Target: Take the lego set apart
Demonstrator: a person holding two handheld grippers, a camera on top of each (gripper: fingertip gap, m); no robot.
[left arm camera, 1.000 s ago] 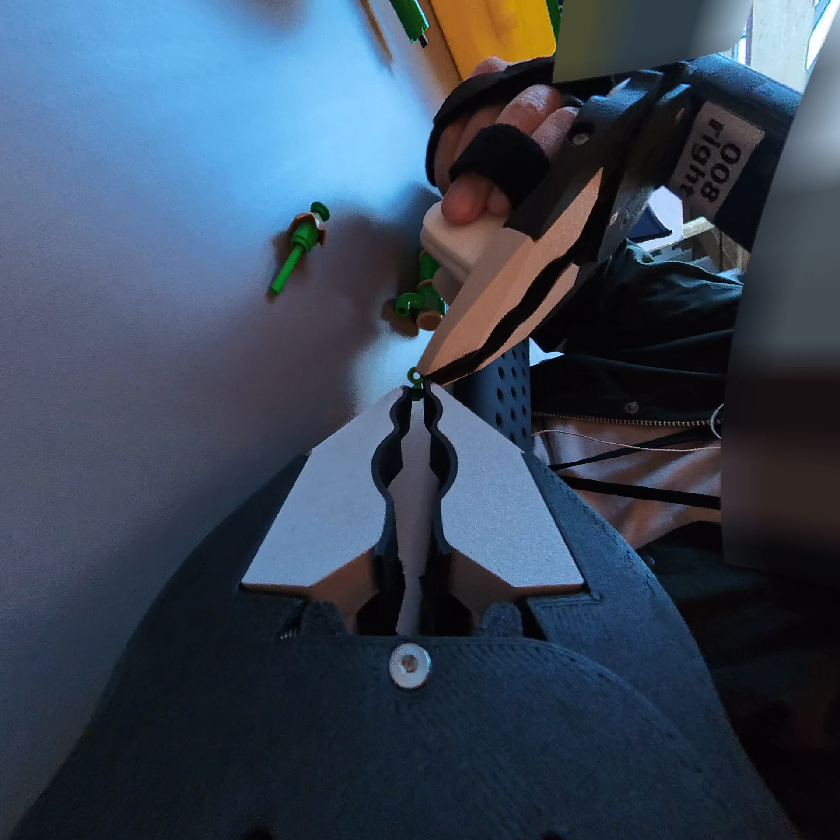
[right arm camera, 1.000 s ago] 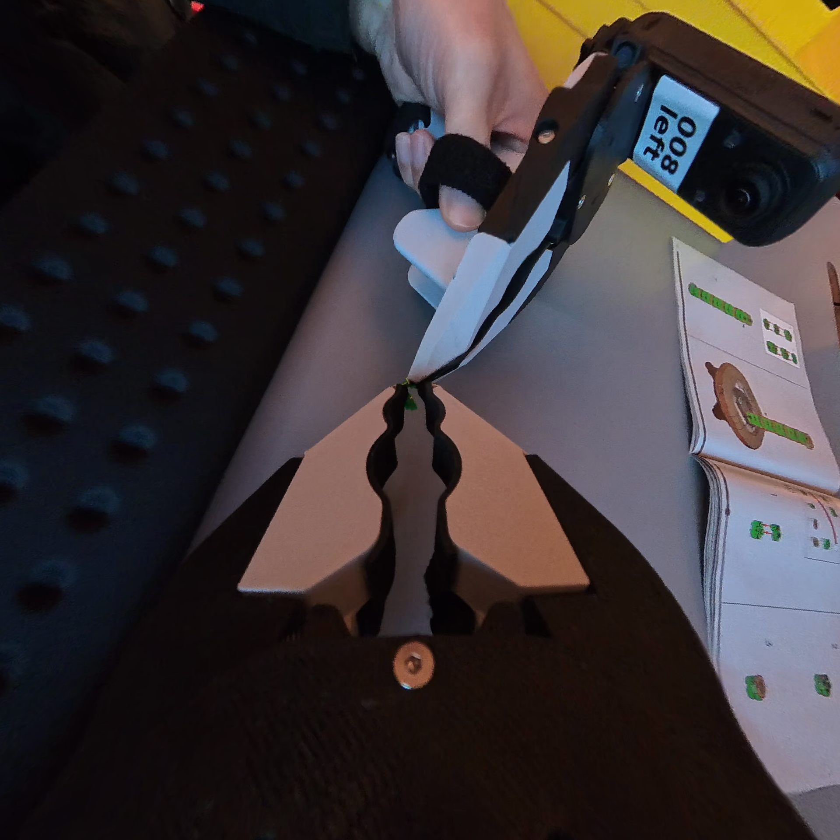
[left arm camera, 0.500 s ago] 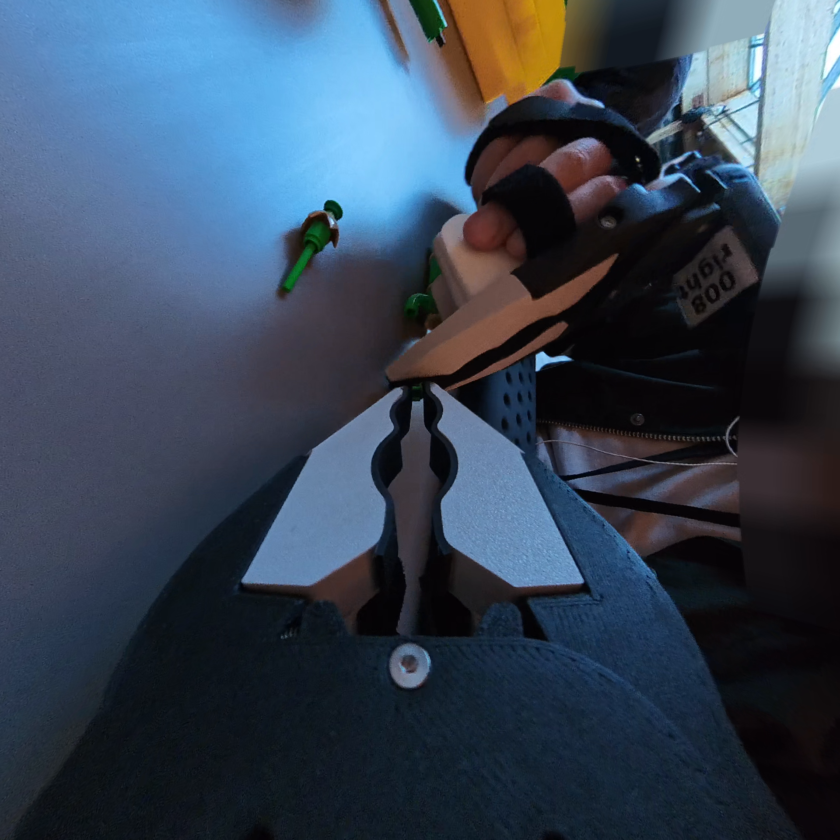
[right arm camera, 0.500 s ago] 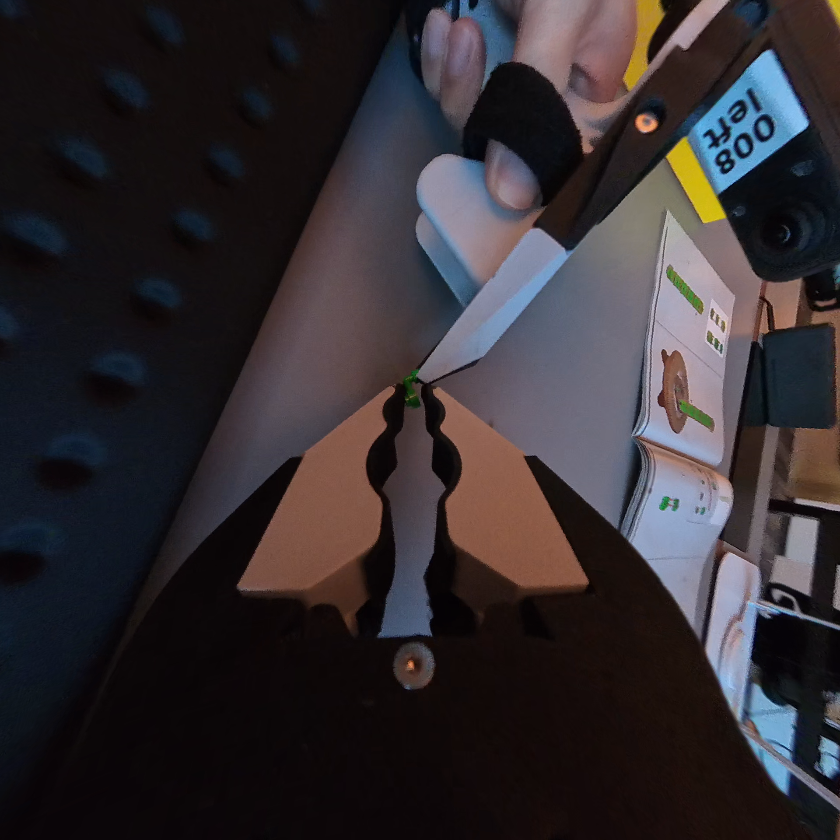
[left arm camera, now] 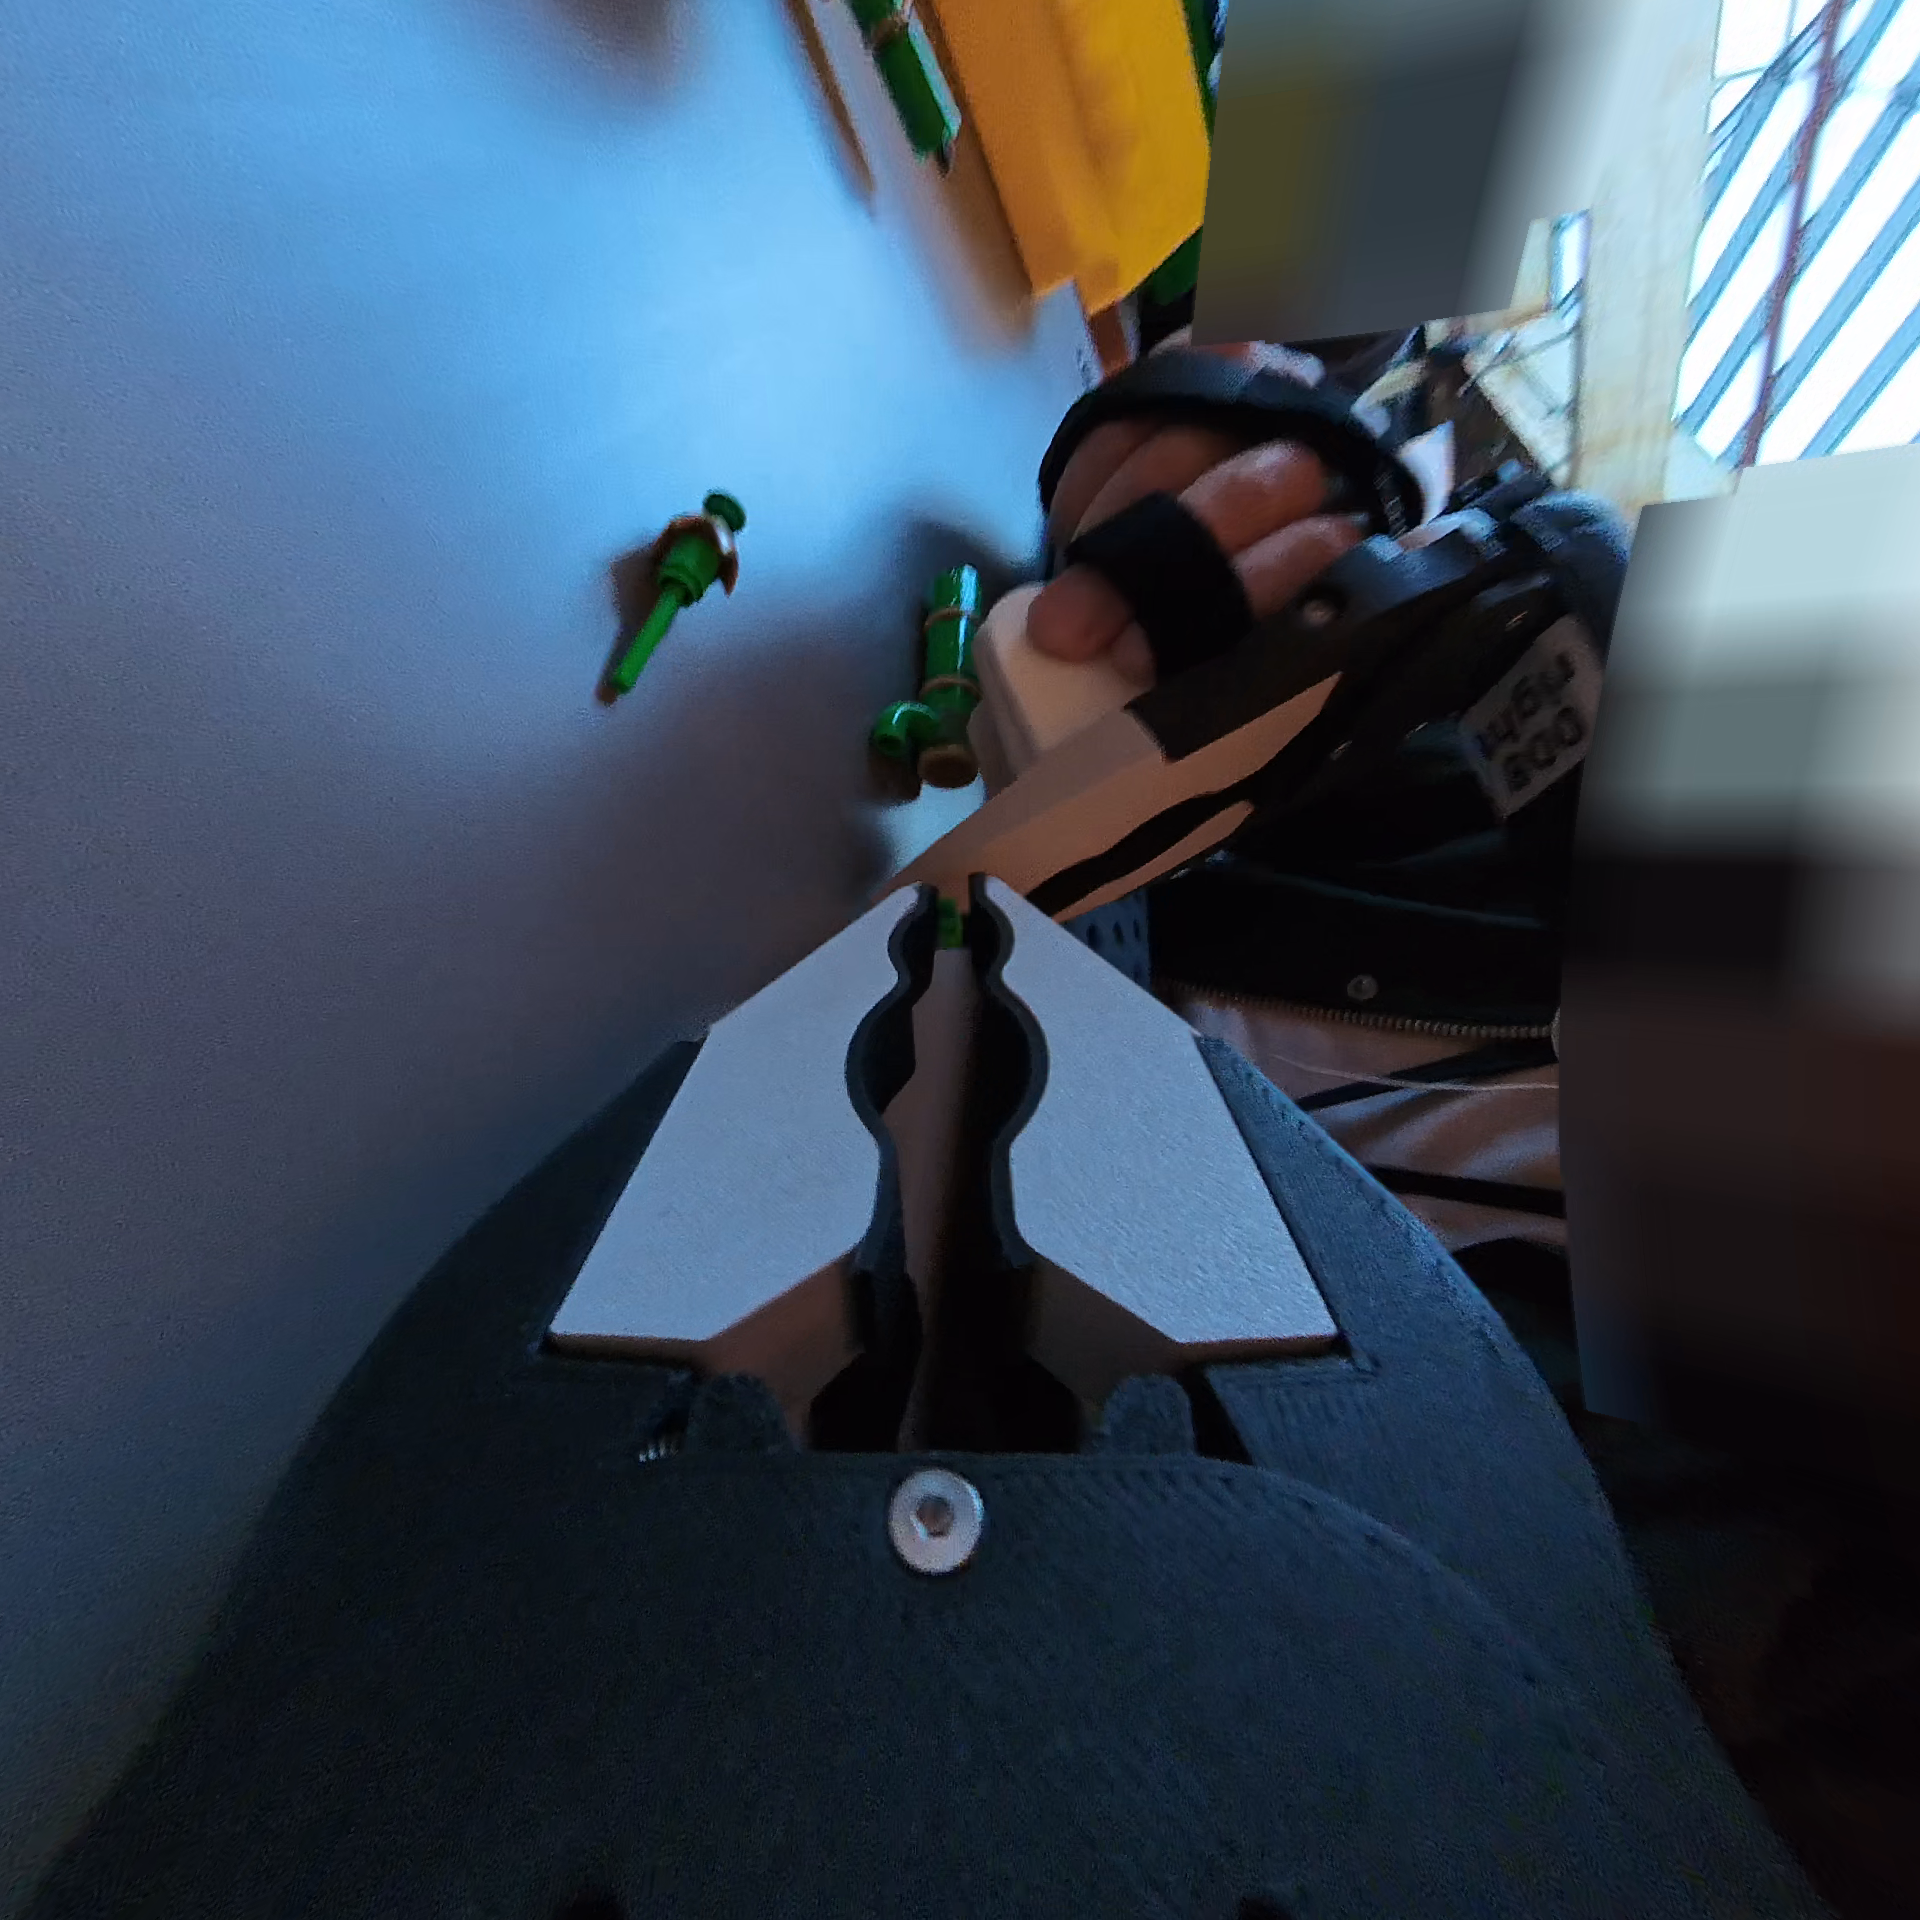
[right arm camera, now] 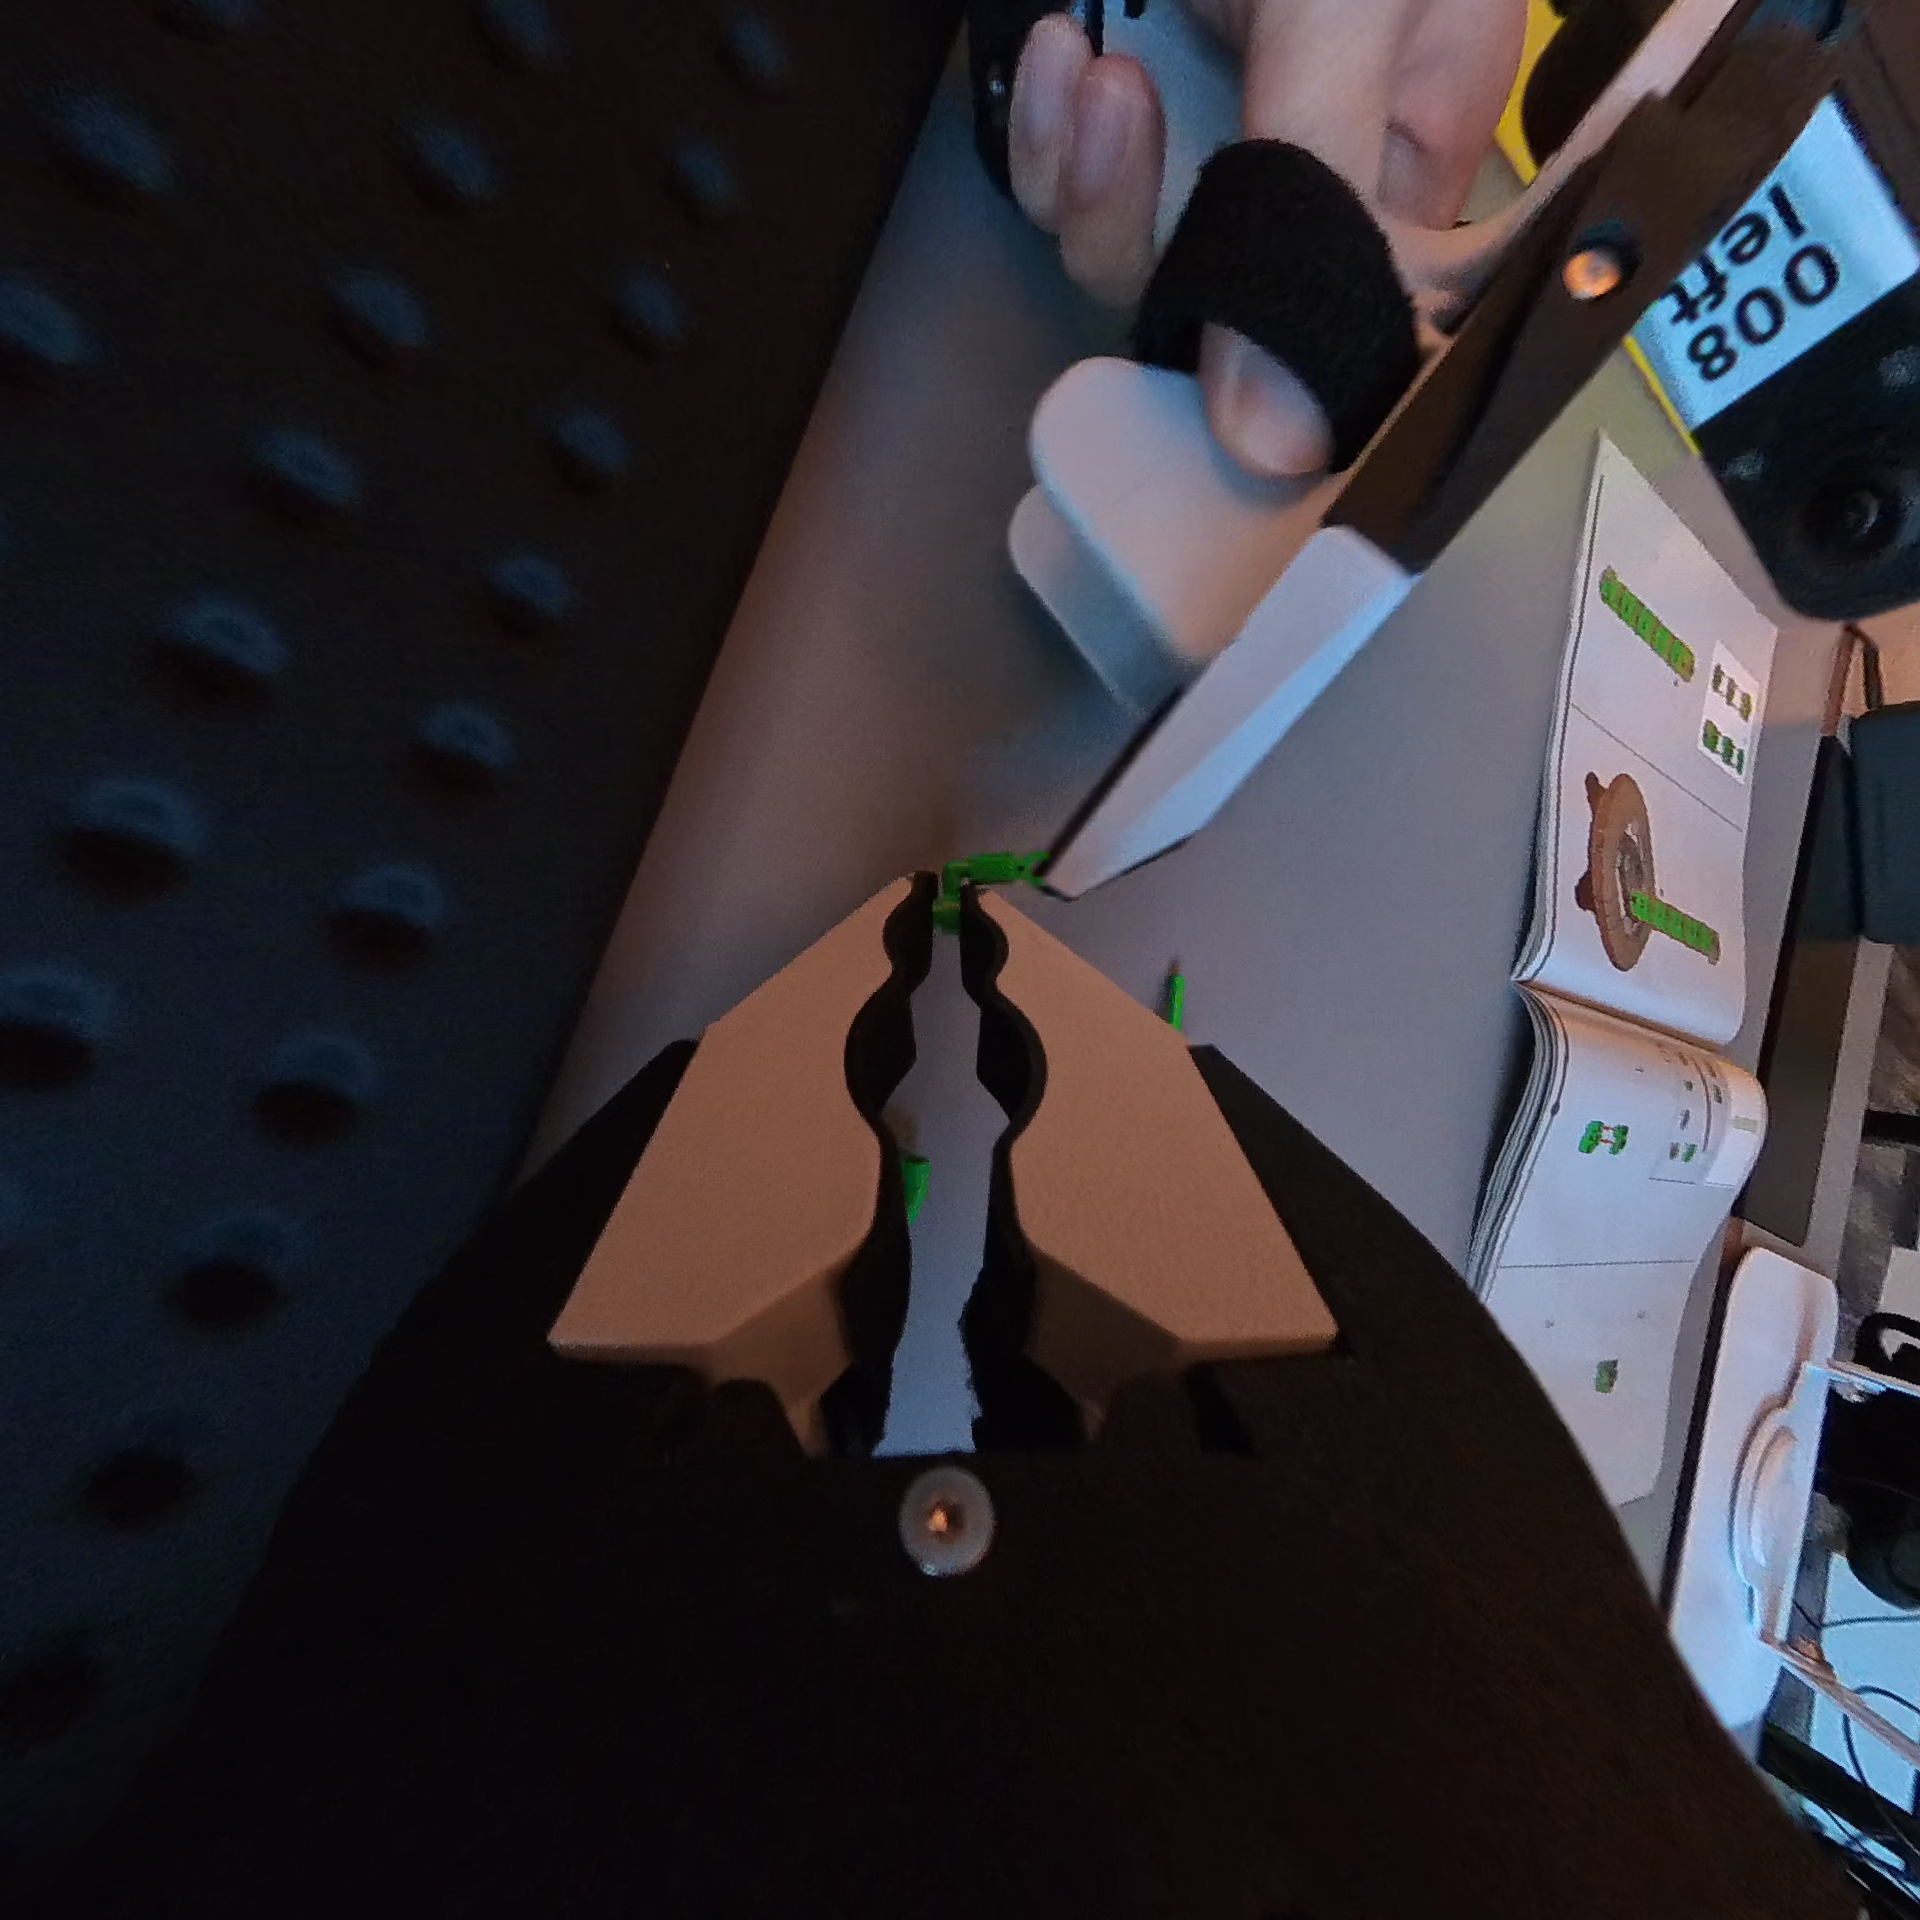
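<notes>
A small green lego piece (right arm camera: 987, 865) is held in the air between both grippers, tip to tip. In the right wrist view my right gripper (right arm camera: 948, 902) is shut on its lower end, and the left gripper (right arm camera: 1051, 883) comes in from the upper right, shut on its other end. In the left wrist view my left gripper (left arm camera: 945, 902) is shut on the green piece (left arm camera: 945, 923), and the right gripper (left arm camera: 920, 878) crosses just beyond it. A green peg with a brown part (left arm camera: 675, 582) and a green stack with brown rings (left arm camera: 940, 686) lie on the grey table (left arm camera: 312, 520).
An open instruction booklet (right arm camera: 1642, 935) lies on the table to the right. Two small green bits (right arm camera: 1174, 1003) (right arm camera: 914, 1184) lie below my right gripper. A dark perforated surface (right arm camera: 312, 727) borders the table on the left. A yellow object (left arm camera: 1070, 135) is at the far edge. Both grippers' tips are close together, under 4 cm apart.
The two gripper tips have drawn slightly apart, so more of the green piece shows between them. The right gripper has tilted flatter in the left wrist view. Both stay shut.
</notes>
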